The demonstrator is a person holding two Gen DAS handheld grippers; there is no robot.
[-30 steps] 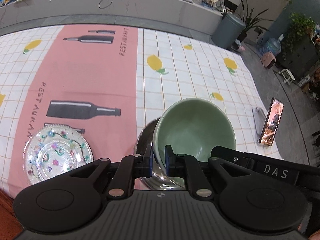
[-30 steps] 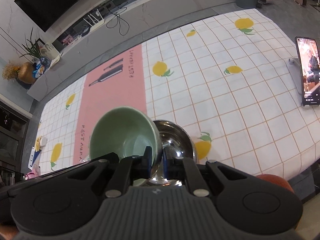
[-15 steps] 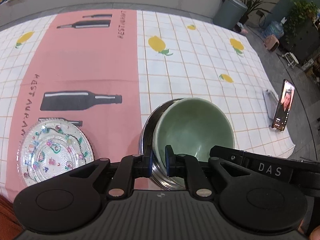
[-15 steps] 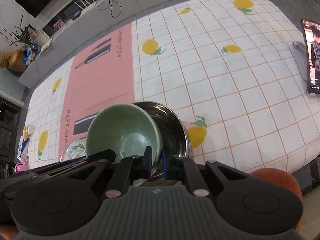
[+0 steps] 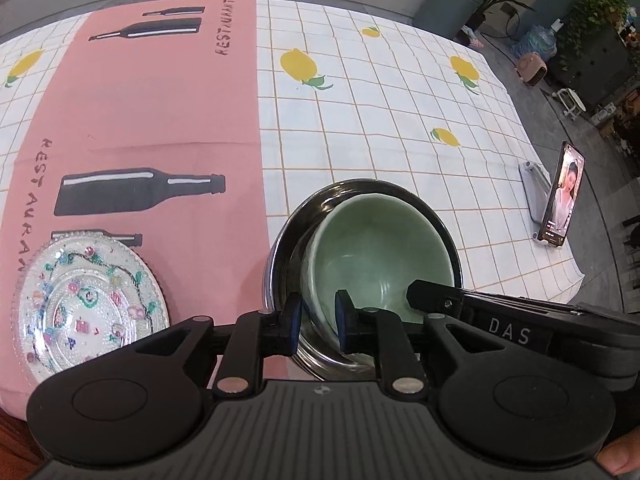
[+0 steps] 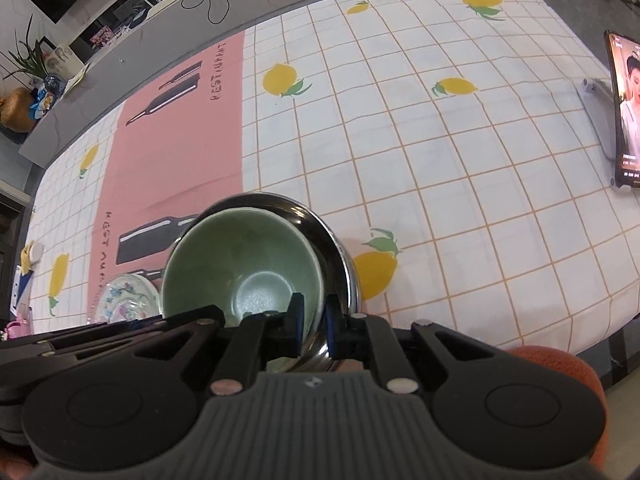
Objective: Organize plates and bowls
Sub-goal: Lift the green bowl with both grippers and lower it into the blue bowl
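The left gripper [image 5: 316, 322] is opening astride the rim of the pale green ceramic bowl [image 5: 372, 256]; the right gripper [image 6: 313, 326] pinches its opposite rim. The bowl sits inside a round steel bowl [image 5: 280, 248], a patterned glass plate [image 5: 88, 304] to the left.

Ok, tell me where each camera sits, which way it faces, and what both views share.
Left wrist: on the left gripper, angled steeply down at the green bowl nested in the steel bowl; jaws opening, rim between them; a fingertip shows.
Right wrist: on the right gripper, angled down; pads clamp the green bowl's rim.
Shared: both bowls, the patterned plate, the phone, the tablecloth.
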